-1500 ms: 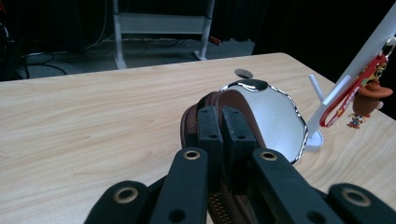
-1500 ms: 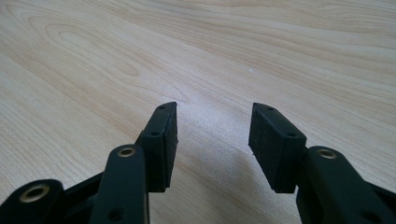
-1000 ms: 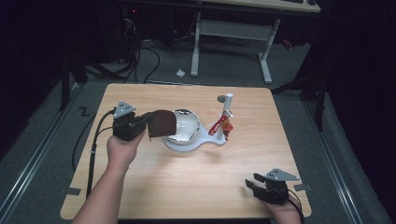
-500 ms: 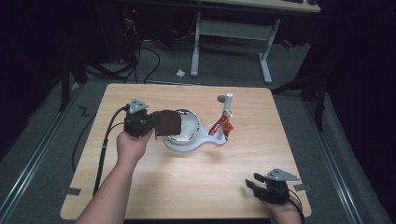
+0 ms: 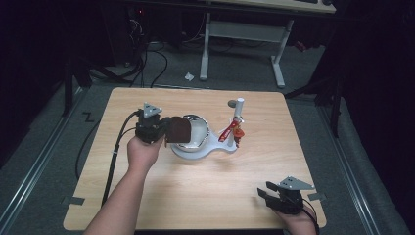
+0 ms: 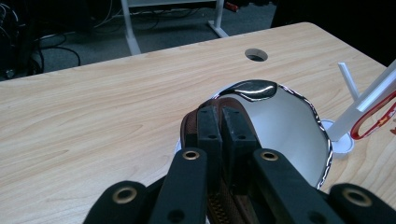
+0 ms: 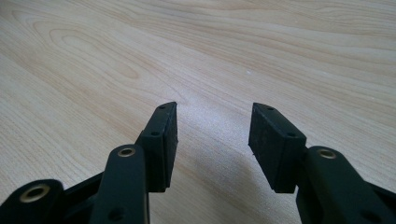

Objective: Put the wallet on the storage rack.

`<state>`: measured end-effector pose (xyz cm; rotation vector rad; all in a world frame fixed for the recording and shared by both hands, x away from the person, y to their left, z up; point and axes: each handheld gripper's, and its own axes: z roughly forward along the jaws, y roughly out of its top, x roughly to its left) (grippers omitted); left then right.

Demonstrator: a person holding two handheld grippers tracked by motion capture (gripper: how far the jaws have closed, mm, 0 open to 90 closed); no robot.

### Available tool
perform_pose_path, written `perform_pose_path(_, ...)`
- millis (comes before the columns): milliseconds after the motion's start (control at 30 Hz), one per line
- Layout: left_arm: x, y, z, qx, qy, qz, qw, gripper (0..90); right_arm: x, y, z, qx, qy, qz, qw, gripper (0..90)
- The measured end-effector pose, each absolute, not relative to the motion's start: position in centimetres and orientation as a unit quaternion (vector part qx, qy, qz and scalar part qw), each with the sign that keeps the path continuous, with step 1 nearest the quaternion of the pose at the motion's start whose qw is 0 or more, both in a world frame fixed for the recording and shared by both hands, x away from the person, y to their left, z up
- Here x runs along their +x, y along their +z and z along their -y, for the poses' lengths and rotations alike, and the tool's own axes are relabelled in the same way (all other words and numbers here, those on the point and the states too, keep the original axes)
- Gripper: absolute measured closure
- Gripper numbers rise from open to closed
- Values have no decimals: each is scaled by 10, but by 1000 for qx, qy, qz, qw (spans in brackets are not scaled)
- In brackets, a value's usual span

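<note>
My left gripper (image 5: 168, 132) is shut on a dark brown zippered pouch (image 5: 180, 130), held at the left rim of a white bowl with a shiny edge (image 5: 199, 133). Seen from the left gripper view, the two jaws (image 6: 220, 112) press together on the pouch's brown edge (image 6: 188, 127), right over the bowl (image 6: 287, 126). The bowl sits on a white stand (image 5: 195, 153) with an upright post (image 5: 239, 110), and a red loop (image 5: 229, 133) hangs from that post. My right gripper (image 5: 266, 192) rests near the table's front right corner, open, with bare wood between its jaws (image 7: 214, 123).
A round cable hole (image 6: 256, 55) lies in the tabletop beyond the bowl. The left gripper's cable (image 5: 115, 152) trails off the table's left side. A desk frame (image 5: 240, 34) and cables stand on the floor behind the wooden table (image 5: 205, 196).
The left hand has carried the brown pouch to the right, up to the bowl's rim. The right gripper has stayed put.
</note>
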<state>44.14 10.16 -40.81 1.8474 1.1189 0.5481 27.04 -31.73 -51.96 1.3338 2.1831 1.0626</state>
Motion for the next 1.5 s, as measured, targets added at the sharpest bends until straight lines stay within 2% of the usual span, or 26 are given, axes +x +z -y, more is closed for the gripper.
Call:
perform_pose_path(500, 447, -415, -86, 740, 228, -451, 444, 863, 271, -520, 317, 472, 377, -775, 183, 523)
perform_pose_path(733, 447, -415, -84, 742, 226, -445, 448, 829, 271, -520, 317, 471, 377, -776, 184, 523)
perform_pose_path(1100, 444, -413, -84, 741, 223, -437, 459, 735, 270, -519, 317, 470, 378, -776, 184, 522)
perform_pose_path(1500, 436, -409, -90, 737, 226, -427, 472, 571, 271, -520, 317, 468, 377, -777, 186, 522)
